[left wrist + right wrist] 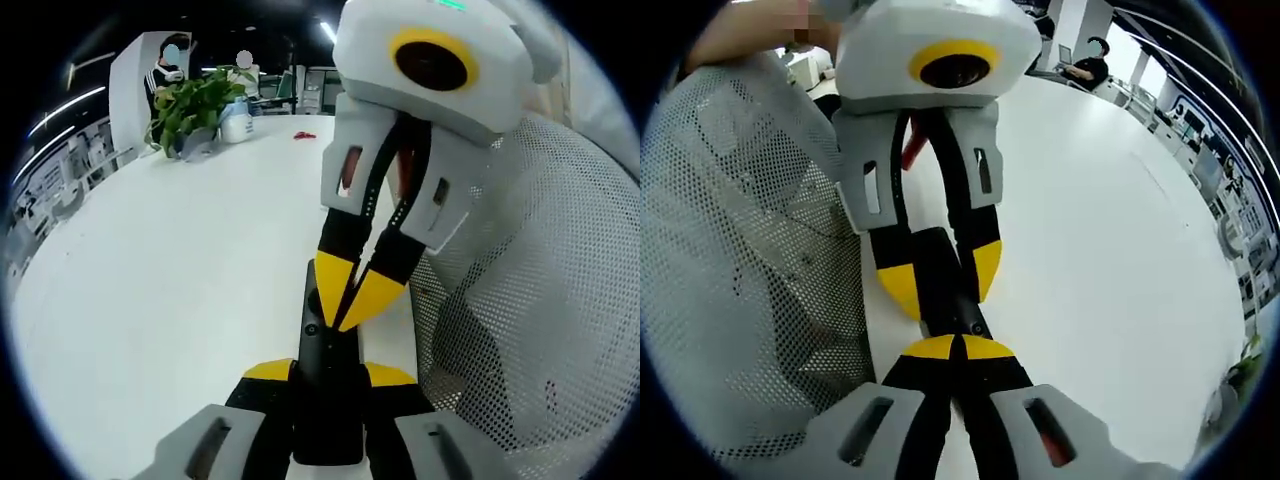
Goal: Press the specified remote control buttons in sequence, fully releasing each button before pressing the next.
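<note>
The left hand-held gripper (328, 372) holds a black remote control (325, 385) between its two yellow-tipped jaws, which are clamped on the sides of the slim body. The remote control points forward over the white desk (170, 300), with its far end raised a little above the surface. In the left gripper view, the right hand-held gripper (352, 290) comes down from the upper right; its two yellow tips are pressed together into one point, and this point touches the upper face of the remote control near its far end, beside a small round button.

In the right gripper view the same meeting is seen from the other side. The right hand-held gripper (958, 347) has its jaws together at the bottom, with the tips on the end of the remote control (945, 280), and the left hand-held gripper (940, 282) grips the black body on both sides.

No writing or brand can be read on the remote control; its face is too dark.

A white mesh chair back (540, 290) stands just beside the desk edge. Far on the desk there is a green potted plant (190, 110) and a white container (236, 122) next to it. A person (168, 70) sits behind the plant.
</note>
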The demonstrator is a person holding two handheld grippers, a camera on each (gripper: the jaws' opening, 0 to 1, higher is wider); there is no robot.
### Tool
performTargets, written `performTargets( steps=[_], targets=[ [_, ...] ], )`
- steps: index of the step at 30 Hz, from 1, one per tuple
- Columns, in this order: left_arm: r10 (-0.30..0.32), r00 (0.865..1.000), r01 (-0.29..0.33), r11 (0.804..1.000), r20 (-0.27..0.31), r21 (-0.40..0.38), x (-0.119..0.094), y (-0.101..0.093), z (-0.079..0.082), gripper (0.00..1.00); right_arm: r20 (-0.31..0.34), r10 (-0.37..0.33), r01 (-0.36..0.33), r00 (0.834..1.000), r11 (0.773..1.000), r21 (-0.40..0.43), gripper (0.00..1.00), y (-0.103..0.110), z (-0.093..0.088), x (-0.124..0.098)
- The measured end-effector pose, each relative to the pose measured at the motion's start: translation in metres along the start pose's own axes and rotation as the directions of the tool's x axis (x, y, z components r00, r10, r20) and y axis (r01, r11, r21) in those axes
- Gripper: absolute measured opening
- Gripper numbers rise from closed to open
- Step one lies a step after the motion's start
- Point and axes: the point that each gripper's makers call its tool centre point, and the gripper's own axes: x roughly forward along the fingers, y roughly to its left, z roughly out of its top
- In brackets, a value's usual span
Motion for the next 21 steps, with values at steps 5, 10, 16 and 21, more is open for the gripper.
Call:
performTargets(
  steps=[5, 10, 16, 21],
  targets=[
    [0.000, 1.000, 0.000, 1.000, -0.001, 0.006, -0.0002, -0.0002, 0.0000, 0.25, -0.019, 0.001, 0.001, 1.000, 0.994, 0.105, 0.00, -0.0007, -0.0004, 0.0001],
    [-0.002, 1.000, 0.002, 1.000, -0.002, 0.005, -0.0003, -0.0002, -0.0001, 0.25, -0.034, 0.005, 0.000, 0.999, 0.989, 0.145, 0.00, -0.0027, -0.0006, 0.0011],
    [-0.005, 1.000, 0.005, 1.000, -0.002, 0.005, -0.0005, 0.0003, -0.0007, 0.25, -0.074, 0.048, -0.030, 0.996, 0.972, 0.231, 0.00, -0.0043, -0.0002, 0.0019],
    [-0.005, 1.000, 0.005, 1.000, -0.001, 0.003, -0.0008, 0.0003, -0.0009, 0.25, -0.111, 0.019, -0.002, 0.994, 0.988, 0.156, 0.00, -0.0025, 0.0007, 0.0023]
  ],
)
